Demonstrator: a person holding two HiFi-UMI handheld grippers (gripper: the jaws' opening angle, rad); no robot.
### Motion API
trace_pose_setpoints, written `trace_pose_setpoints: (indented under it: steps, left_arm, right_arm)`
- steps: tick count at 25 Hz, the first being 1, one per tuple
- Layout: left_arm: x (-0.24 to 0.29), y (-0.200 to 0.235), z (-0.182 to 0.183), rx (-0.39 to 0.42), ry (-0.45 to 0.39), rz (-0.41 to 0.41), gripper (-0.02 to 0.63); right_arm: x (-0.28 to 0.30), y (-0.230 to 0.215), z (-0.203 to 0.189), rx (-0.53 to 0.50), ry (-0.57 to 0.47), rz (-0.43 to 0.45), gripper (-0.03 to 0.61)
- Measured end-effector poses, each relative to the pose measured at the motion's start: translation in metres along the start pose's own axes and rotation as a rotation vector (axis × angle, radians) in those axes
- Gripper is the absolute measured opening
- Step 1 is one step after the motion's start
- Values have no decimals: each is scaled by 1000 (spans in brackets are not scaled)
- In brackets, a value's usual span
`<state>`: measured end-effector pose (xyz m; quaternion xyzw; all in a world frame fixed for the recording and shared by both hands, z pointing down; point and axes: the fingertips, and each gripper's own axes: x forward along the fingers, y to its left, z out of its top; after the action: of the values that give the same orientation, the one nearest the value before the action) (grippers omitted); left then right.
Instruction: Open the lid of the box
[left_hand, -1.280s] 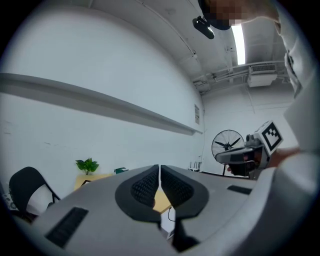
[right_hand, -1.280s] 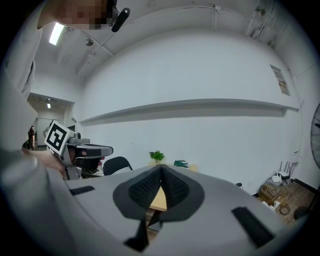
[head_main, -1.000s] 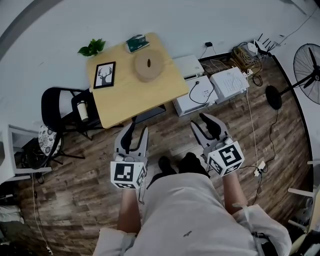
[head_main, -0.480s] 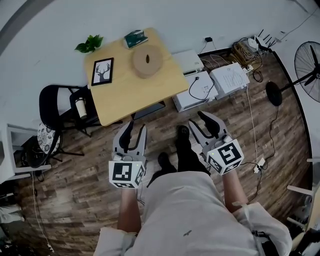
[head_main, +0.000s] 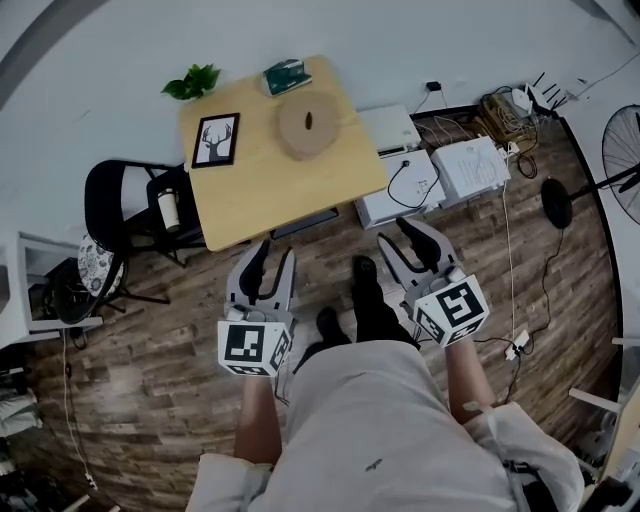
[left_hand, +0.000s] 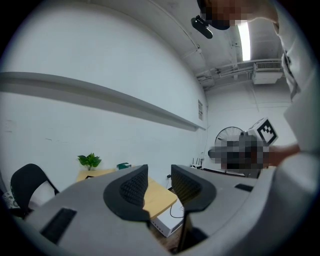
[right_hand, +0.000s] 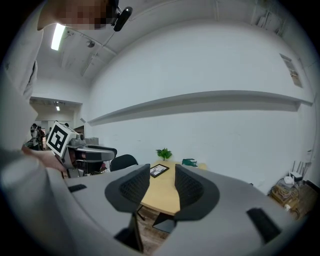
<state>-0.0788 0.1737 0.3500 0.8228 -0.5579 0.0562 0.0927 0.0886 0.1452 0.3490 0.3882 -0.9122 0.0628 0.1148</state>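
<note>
A round wooden box (head_main: 309, 124) with its lid on sits on the far part of the light wooden table (head_main: 260, 195). Both grippers hang in front of the person, well short of the table and apart from the box. My left gripper (head_main: 271, 256) (left_hand: 159, 175) is open and its jaws have just been opening a little wider, with nothing between them. My right gripper (head_main: 398, 236) (right_hand: 162, 175) is likewise open and has just widened slightly, also empty. In both gripper views the jaws hide the box.
On the table stand a framed deer picture (head_main: 215, 140), a small plant (head_main: 193, 82) and a green item (head_main: 286, 75). A black chair (head_main: 120, 215) with a cup (head_main: 168, 210) stands left of the table. White boxes (head_main: 420, 175), cables and a fan (head_main: 625, 150) are to the right.
The person's foot has stepped forward between the two grippers. The right gripper has shifted slightly toward the table; the left has stayed put.
</note>
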Motion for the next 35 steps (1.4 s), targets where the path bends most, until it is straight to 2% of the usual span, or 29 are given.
trace_pose_setpoints:
  steps: [20, 29, 35]
  left_arm:
    - [91, 37, 24, 0, 15, 66, 140]
    - [148, 24, 39, -11, 21, 87, 140]
    - [176, 21, 46, -21, 19, 144, 140]
  right_arm:
    - [91, -67, 19, -6, 24, 105, 140]
    - [114, -118, 29, -12, 30, 169, 140]
    - [135, -143, 34, -30, 27, 246, 140]
